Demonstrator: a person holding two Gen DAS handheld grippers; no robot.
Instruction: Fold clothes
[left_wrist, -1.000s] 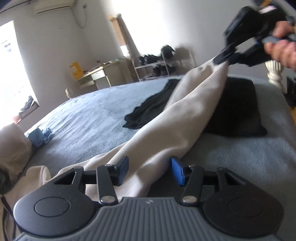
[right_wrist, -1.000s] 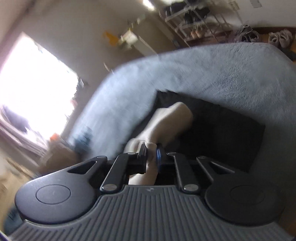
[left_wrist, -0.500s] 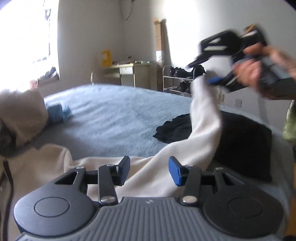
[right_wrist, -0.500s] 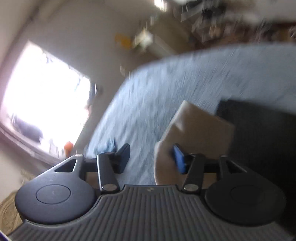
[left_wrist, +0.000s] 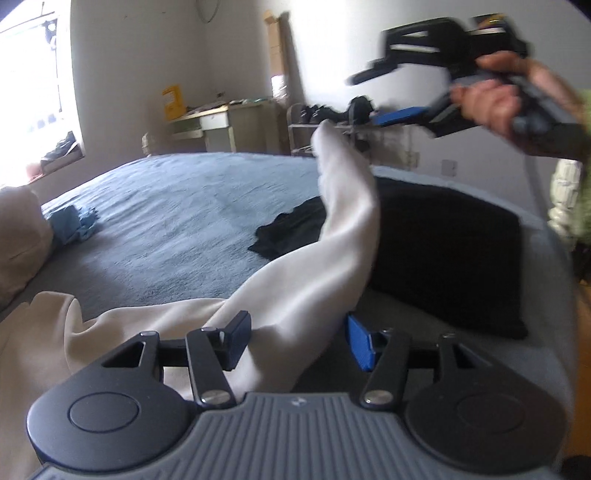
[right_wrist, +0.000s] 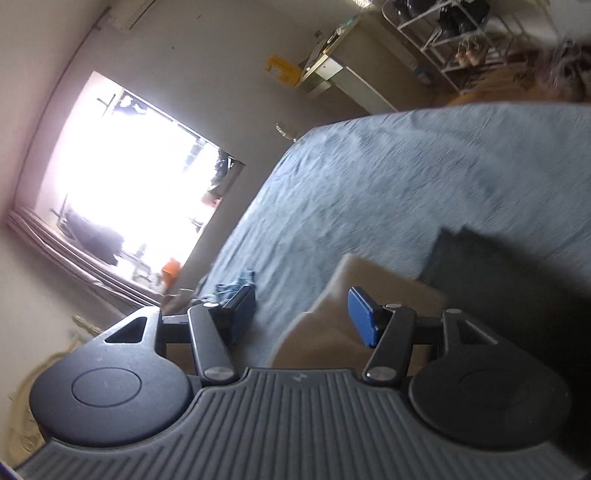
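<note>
Now both hand-held grippers gape around the cream garment (left_wrist: 332, 266).

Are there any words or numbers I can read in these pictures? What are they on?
None can be read.
Yellow box on the desk: it has a pale label with dark marks, too small and blurred to read.
Left gripper body: a tiny pale mark at the middle of the grey ribbed part, too small to read.
Right gripper body: the same tiny mark, unreadable.
</note>
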